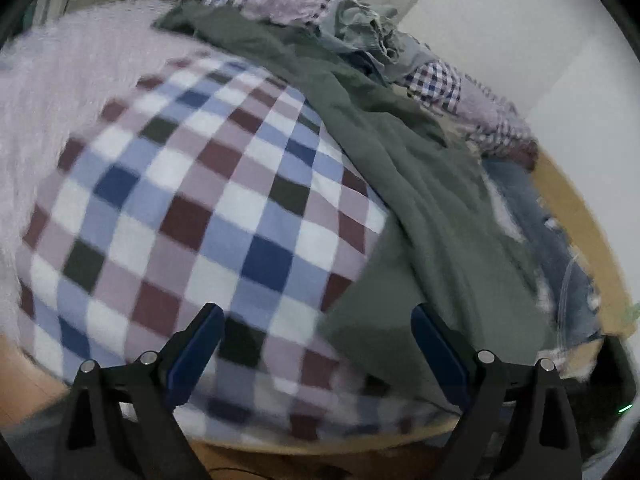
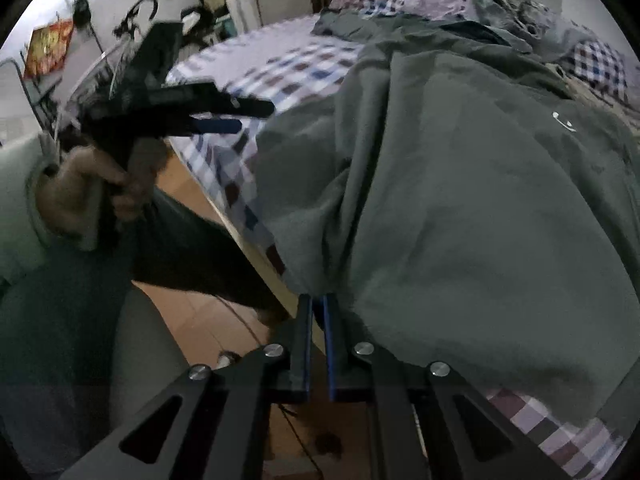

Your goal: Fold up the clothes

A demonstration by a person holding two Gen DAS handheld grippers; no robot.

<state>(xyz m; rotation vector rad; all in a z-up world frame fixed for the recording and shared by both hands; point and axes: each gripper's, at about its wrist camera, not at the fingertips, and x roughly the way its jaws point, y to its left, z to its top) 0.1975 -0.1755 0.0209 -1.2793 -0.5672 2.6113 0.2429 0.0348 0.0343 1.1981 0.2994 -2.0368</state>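
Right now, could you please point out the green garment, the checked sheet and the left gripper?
green garment (image 2: pixel 460 208): right wrist view, its broad middle.
checked sheet (image 1: pixel 192 216): left wrist view, open patch of checks.
left gripper (image 1: pixel 318 344): left wrist view, midway between the open fingertips.

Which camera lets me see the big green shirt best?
The right wrist view: the green shirt fills most of it, with the right gripper pinching its edge. The left wrist view shows only a strip beside the checked sheet.

I see a bed (image 1: pixel 576 216) with a wooden edge, covered by a checked sheet (image 1: pixel 192 208) of blue, maroon and white squares. A grey-green garment (image 2: pixel 460 200) lies spread on the sheet, reaching over the bed's near edge. More crumpled clothes (image 1: pixel 372 36) are heaped along its far edge.
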